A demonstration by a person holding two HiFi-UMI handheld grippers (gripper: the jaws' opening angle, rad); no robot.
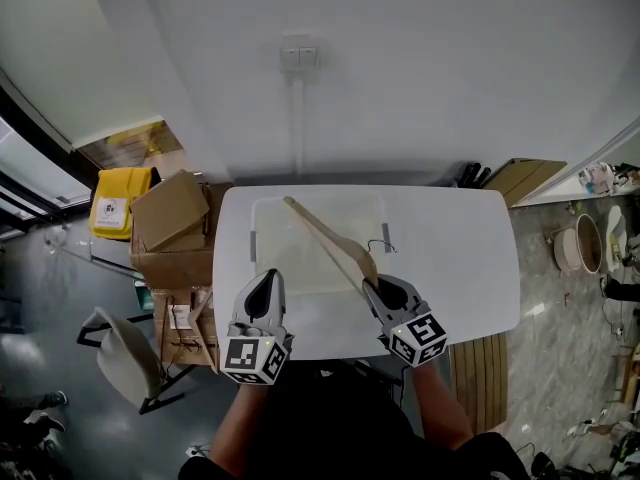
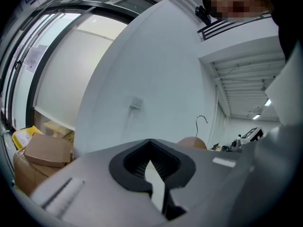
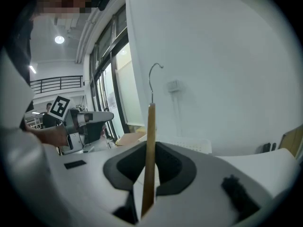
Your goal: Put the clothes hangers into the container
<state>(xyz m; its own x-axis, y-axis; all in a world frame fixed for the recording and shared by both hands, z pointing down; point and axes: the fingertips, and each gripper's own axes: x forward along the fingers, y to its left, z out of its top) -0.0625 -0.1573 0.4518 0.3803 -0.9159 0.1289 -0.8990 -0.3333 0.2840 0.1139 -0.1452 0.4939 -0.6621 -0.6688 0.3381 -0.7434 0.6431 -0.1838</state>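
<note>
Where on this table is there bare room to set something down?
The table is bare from the container to its right edge, and there is a narrow strip left of the container. The front edge is crowded by the left gripper and the right gripper, which holds the hanger.

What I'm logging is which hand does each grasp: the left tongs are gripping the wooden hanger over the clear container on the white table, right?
Wrong tongs. The right tongs are gripping the wooden hanger over the clear container on the white table; the right gripper view shows it clamped between them. The left tongs hold nothing.
</note>
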